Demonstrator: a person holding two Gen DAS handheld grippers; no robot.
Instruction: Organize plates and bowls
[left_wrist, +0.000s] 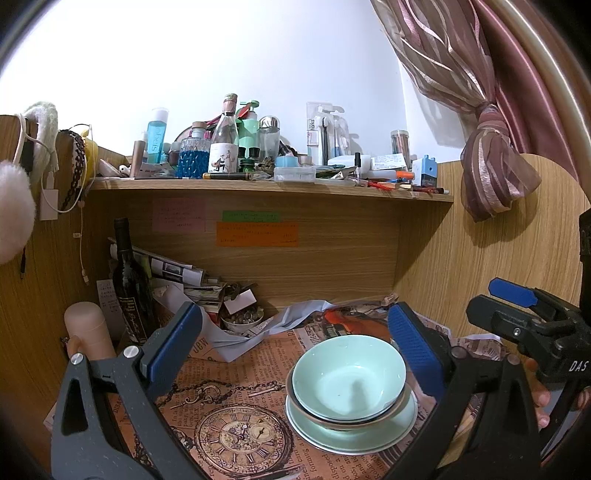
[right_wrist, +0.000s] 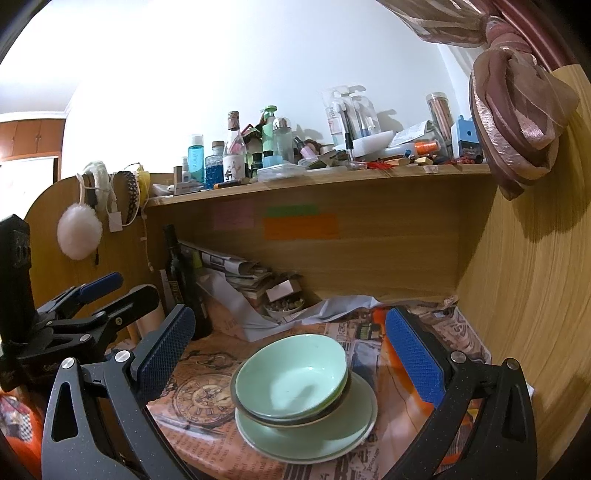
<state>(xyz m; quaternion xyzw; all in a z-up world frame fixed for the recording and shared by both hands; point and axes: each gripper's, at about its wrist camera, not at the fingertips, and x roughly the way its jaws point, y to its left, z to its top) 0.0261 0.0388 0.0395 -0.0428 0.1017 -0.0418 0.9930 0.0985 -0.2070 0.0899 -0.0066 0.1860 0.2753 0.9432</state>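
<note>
Pale-green bowls (left_wrist: 347, 376), two nested, sit on two stacked plates (left_wrist: 351, 435) on the printed newspaper mat (left_wrist: 229, 398), desk centre. Looks already consolidated; my read is the task is near its end or the stack wants shifting as one.

Left gripper (left_wrist: 291, 350): fingers wide apart, nothing between them, stack at 5 o'clock in its view, right pad just beside the top bowl's rim. Right gripper (right_wrist: 291, 354): also spread, nothing held, stack at 6 o'clock between its pads.

If moving the stack: grip the lower plate rim, not the top bowl, since the top bowl sits slightly off-centre and would likely slide. Glazed ceramic, so slippery; close slowly, keep level.

Around:
- dark wine bottle (left_wrist: 127, 280) at 9 o'clock, upright, well apart
- small dish of bits (left_wrist: 242, 319) and loose papers (left_wrist: 184, 280) at 11 o'clock behind the stack
- crumpled white sheet (left_wrist: 266, 328) near the stack at 12 o'clock, could snag a pad
- cluttered shelf (left_wrist: 273, 188) overhead, limits lift height

Grippers sit close together, so mind a clash.
</note>
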